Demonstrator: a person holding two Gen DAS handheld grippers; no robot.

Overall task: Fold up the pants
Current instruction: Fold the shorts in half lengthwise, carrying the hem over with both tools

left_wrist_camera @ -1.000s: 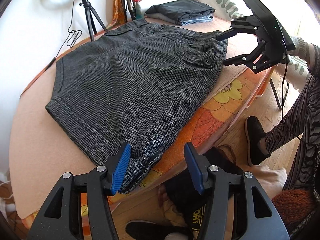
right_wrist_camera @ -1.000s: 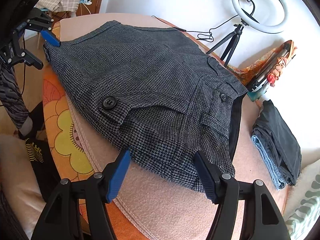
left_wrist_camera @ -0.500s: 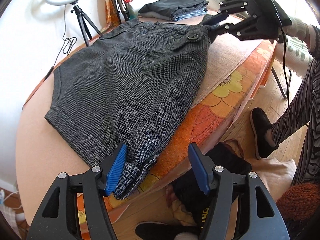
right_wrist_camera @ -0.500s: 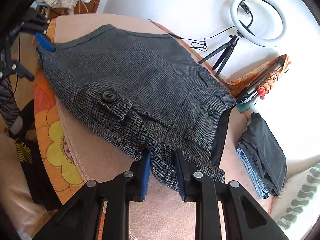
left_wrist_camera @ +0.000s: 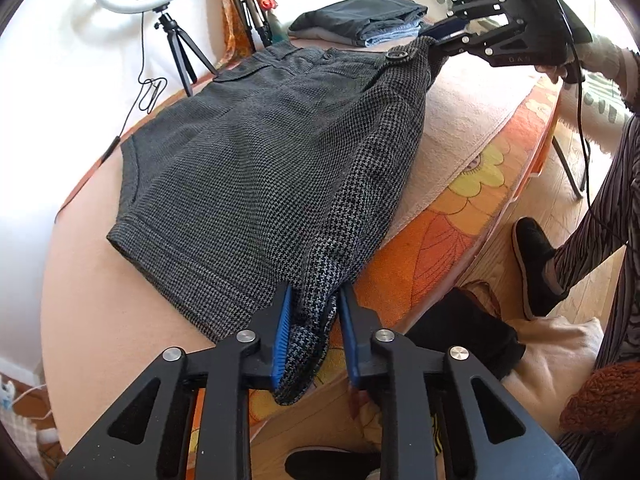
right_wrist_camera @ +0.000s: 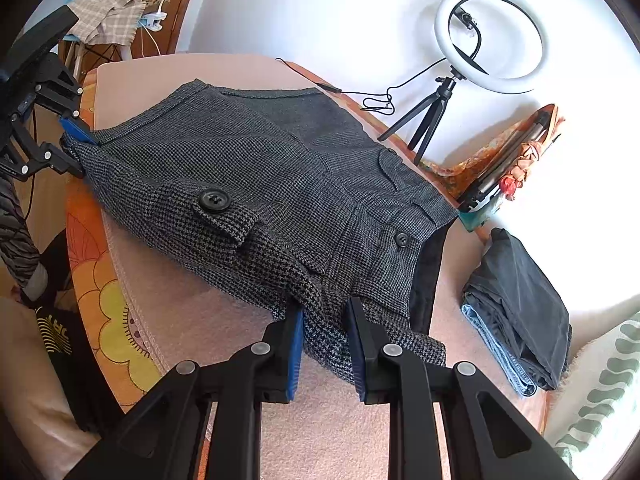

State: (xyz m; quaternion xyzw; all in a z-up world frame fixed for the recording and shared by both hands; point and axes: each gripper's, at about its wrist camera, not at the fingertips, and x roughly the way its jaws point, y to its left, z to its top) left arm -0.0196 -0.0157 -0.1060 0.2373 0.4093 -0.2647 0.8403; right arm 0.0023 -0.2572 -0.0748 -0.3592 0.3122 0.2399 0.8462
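Grey houndstooth shorts (left_wrist_camera: 264, 160) lie spread on a pink-covered table (left_wrist_camera: 100, 320), also seen in the right wrist view (right_wrist_camera: 248, 168). My left gripper (left_wrist_camera: 314, 340) is shut on the near leg hem corner and lifts it a little off the table edge. My right gripper (right_wrist_camera: 325, 344) is shut on the near waistband corner, raised slightly. In the left wrist view the right gripper (left_wrist_camera: 444, 36) holds the waistband beside a black button (left_wrist_camera: 395, 54). In the right wrist view the left gripper (right_wrist_camera: 78, 132) pinches the hem at the far left.
A stack of folded dark and blue clothes (right_wrist_camera: 520, 312) lies at the table's far end. A ring light on a tripod (right_wrist_camera: 488, 40) stands by the white wall. An orange flowered cloth (left_wrist_camera: 460, 220) hangs over the table edge. A person's striped leg and dark slipper (left_wrist_camera: 536, 264) are beside the table.
Both grippers closed on the shorts: the right on the waistband corner first, then the left on the hem corner. The near edge is now lifted and pulled taut between them.
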